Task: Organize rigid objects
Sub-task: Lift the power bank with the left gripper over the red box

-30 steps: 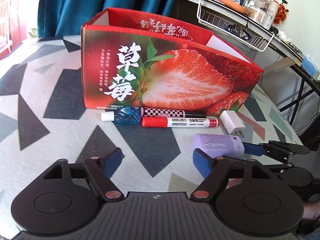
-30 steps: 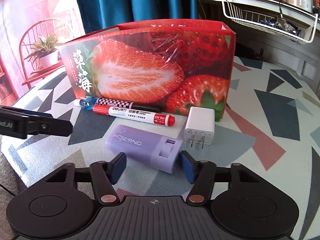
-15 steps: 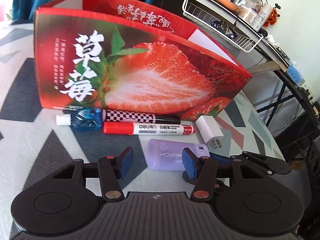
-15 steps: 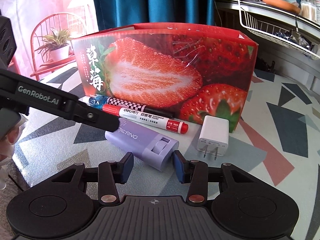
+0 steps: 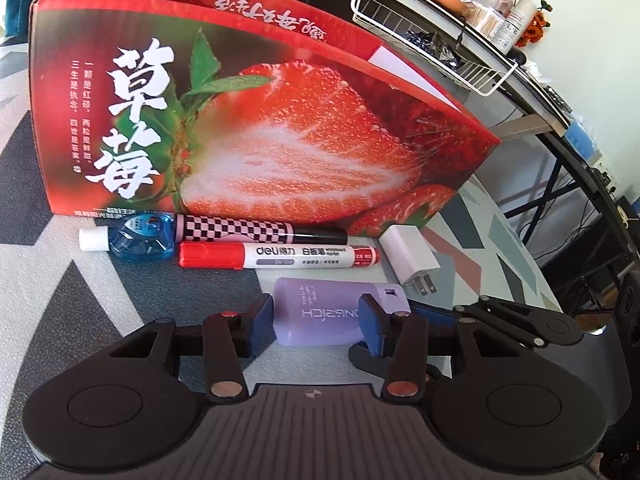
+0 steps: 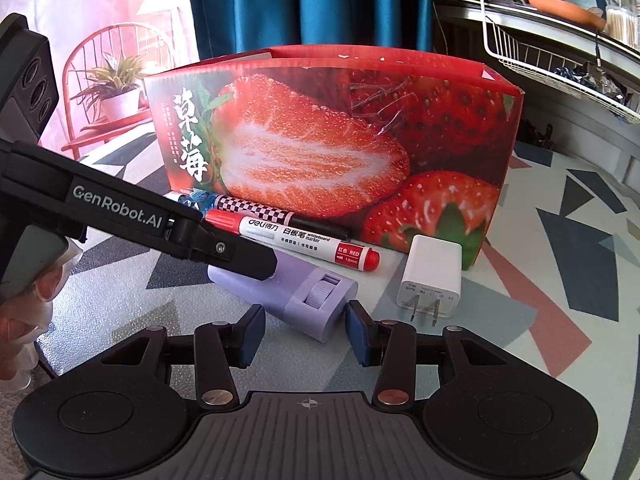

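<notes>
A lilac device [image 5: 320,304] [image 6: 296,292] lies on the patterned table in front of a red strawberry box [image 5: 280,140] [image 6: 320,152]. My left gripper [image 5: 316,320] has its jaws closing around the device's plain end, pads close beside it. One left finger [image 6: 240,256] lies over that end in the right wrist view. My right gripper [image 6: 306,324] flanks the end with the wheel, jaws opening slightly, a gap showing at the left pad. Against the box lie a red whiteboard marker [image 5: 280,256] [image 6: 304,240], a checkered pen [image 5: 240,228], a small blue bottle [image 5: 140,236] and a white charger [image 5: 412,256] [image 6: 432,276].
A white wire basket [image 5: 432,48] [image 6: 552,68] hangs from a cluttered desk at the right. Blue curtains [image 6: 300,0] hang behind the box. A red chair with a plant [image 6: 116,84] stands at the far left. A person's hand [image 6: 36,292] grips the left gripper.
My left gripper slid right and forward onto the lilac device and its jaws narrowed. Its arm came into the right wrist view. The right jaws narrowed around the device's other end.
</notes>
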